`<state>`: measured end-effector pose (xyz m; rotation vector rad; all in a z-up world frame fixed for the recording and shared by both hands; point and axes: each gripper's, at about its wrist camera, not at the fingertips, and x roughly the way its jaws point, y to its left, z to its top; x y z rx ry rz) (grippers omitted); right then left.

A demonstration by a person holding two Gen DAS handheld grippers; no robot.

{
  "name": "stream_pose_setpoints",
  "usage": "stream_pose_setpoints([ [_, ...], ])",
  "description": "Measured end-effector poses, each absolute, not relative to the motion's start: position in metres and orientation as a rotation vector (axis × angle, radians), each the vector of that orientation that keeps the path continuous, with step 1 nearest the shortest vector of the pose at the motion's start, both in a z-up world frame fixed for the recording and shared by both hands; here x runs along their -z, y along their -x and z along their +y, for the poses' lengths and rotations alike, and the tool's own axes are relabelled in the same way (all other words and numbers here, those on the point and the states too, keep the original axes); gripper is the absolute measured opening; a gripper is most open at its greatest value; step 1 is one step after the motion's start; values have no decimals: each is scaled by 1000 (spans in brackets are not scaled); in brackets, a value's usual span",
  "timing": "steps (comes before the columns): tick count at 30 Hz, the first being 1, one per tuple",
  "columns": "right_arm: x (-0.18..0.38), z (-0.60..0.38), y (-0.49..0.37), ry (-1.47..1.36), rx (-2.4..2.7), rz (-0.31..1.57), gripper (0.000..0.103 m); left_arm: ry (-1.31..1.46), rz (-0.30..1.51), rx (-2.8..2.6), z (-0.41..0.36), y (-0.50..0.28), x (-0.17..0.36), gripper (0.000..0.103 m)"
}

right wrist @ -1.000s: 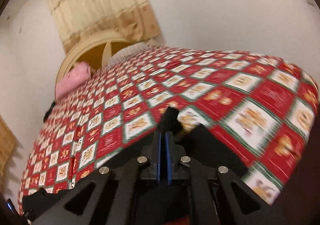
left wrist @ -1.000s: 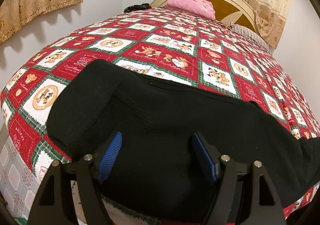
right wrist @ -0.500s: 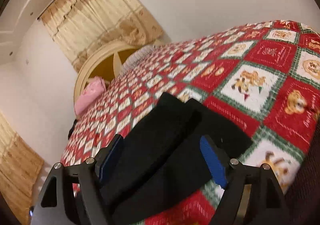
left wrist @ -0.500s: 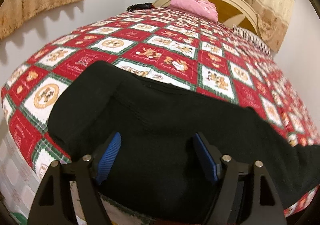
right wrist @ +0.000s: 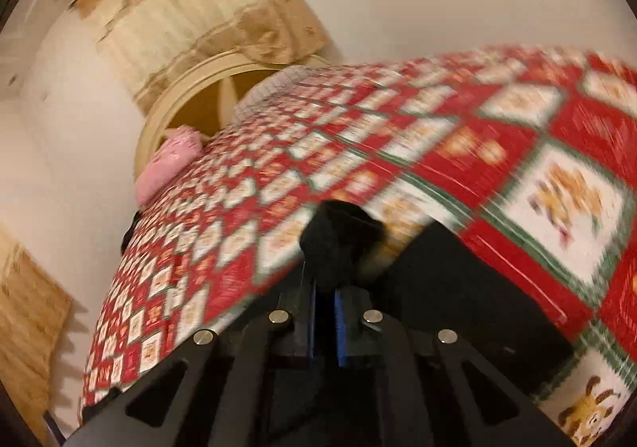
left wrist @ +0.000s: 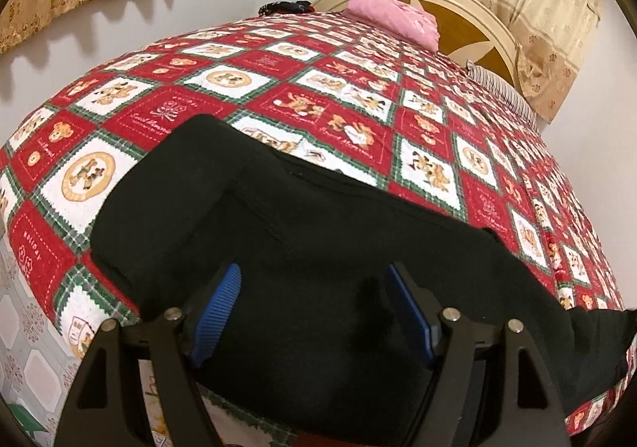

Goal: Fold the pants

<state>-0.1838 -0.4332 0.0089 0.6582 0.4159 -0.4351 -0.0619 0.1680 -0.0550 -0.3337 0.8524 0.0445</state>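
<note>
Black pants [left wrist: 318,248] lie on the bed's near edge. The left gripper [left wrist: 314,311] hangs wide open above them, gripping nothing; the right gripper [right wrist: 324,295] is pinched tight on a bunched end.

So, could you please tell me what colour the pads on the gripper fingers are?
Blue, ribbed pads on black fingers, clearest in the left wrist view.

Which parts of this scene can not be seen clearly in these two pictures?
- Left wrist view: the near edge of the black pants is hidden behind the left hand-held gripper.
- Right wrist view: the bedspread pattern is motion-blurred.
- Right wrist view: the right hand-held gripper covers most of the pants.
</note>
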Motion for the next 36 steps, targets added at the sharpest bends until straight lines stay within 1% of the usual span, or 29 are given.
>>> stream_pose_setpoints([
  [6, -97, -391, 146, -512, 265, 357, 7, 324, 848, -53, 168, 59, 56, 78],
  [9, -128, -383, 159, -494, 240, 301, 7, 311, 843, -53, 167, 59, 57, 78],
  [11, -133, -390, 175, -497, 255, 278, 7, 295, 842, -53, 166, 59, 57, 78],
  [14, -111, -417, 207, -573, 286, 278, 7, 276, 840, -58, 164, 58, 58, 78],
  [17, -59, -445, 240, -681, 353, 333, 7, 252, 843, -55, 161, 56, 58, 82],
  [19, -16, -455, 261, -750, 380, 383, 7, 230, 849, -64, 158, 55, 58, 82],
  [22, 25, -458, 278, -787, 395, 404, 7, 206, 861, -77, 154, 53, 58, 82],
  [25, 42, -457, 283, -778, 385, 404, 8, 219, 866, -84, 156, 52, 57, 82],
  [27, 41, -460, 282, -748, 384, 403, 8, 226, 869, -88, 156, 52, 57, 82],
  [30, 37, -455, 280, -687, 398, 449, 8, 225, 876, -92, 155, 53, 56, 82],
  [31, 34, -453, 279, -659, 405, 473, 11, 229, 879, -93, 155, 54, 55, 82],
  [32, 30, -450, 282, -627, 418, 501, 18, 234, 881, -94, 155, 54, 54, 82],
  [33, 25, -449, 283, -611, 435, 514, 22, 241, 880, -92, 154, 55, 53, 82],
  [34, 17, -448, 288, -588, 472, 511, 29, 249, 874, -85, 152, 57, 50, 82],
  [35, 11, -449, 290, -577, 492, 495, 38, 255, 864, -66, 147, 58, 45, 82],
  [36, 2, -451, 294, -561, 525, 466, 45, 254, 854, -47, 142, 60, 41, 82],
])
